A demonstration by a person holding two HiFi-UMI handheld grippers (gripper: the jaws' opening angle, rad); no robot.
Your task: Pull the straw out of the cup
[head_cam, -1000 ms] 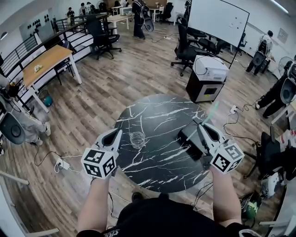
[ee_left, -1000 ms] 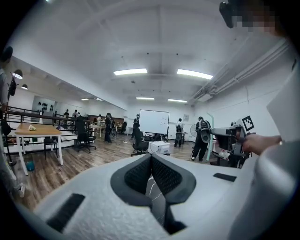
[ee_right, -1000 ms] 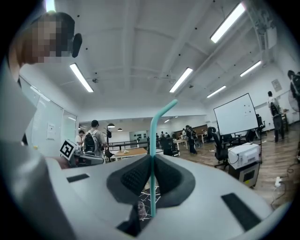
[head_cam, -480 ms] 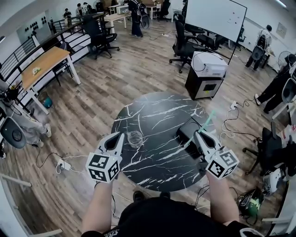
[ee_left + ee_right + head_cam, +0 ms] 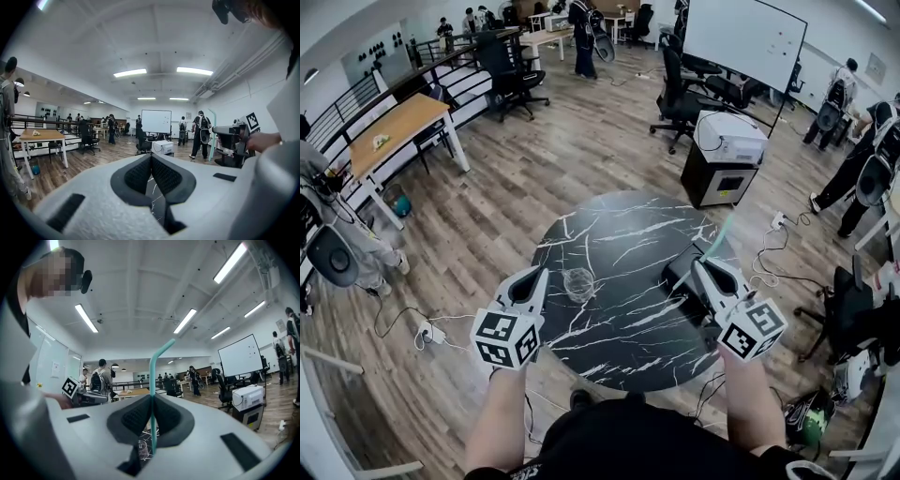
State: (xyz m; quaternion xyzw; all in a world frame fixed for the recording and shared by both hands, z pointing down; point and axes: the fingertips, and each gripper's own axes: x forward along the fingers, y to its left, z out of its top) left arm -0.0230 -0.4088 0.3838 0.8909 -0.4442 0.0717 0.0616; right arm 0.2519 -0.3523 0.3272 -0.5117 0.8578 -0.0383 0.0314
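A clear empty cup (image 5: 578, 282) stands upright on the round black marble table (image 5: 619, 234), left of the middle. My left gripper (image 5: 534, 275) hovers just left of the cup, shut with nothing between its jaws (image 5: 151, 158). My right gripper (image 5: 698, 265) is over the table's right side, well apart from the cup. It is shut on a teal straw (image 5: 724, 231). In the right gripper view the straw (image 5: 153, 380) runs upright between the pads, bends at the top, and is clear of the cup (image 5: 142, 449) seen low through the jaw gap.
A black box (image 5: 679, 272) lies on the table under the right gripper. Beyond the table stand a printer on a black cabinet (image 5: 724, 148), office chairs (image 5: 678, 103) and a wooden desk (image 5: 394, 127). Cables and a power strip (image 5: 427, 332) lie on the floor at left. People stand far off.
Both grippers keep about the same places, and the straw stays gripped in the right jaws, outside the cup. Only the head camera shifts a little.
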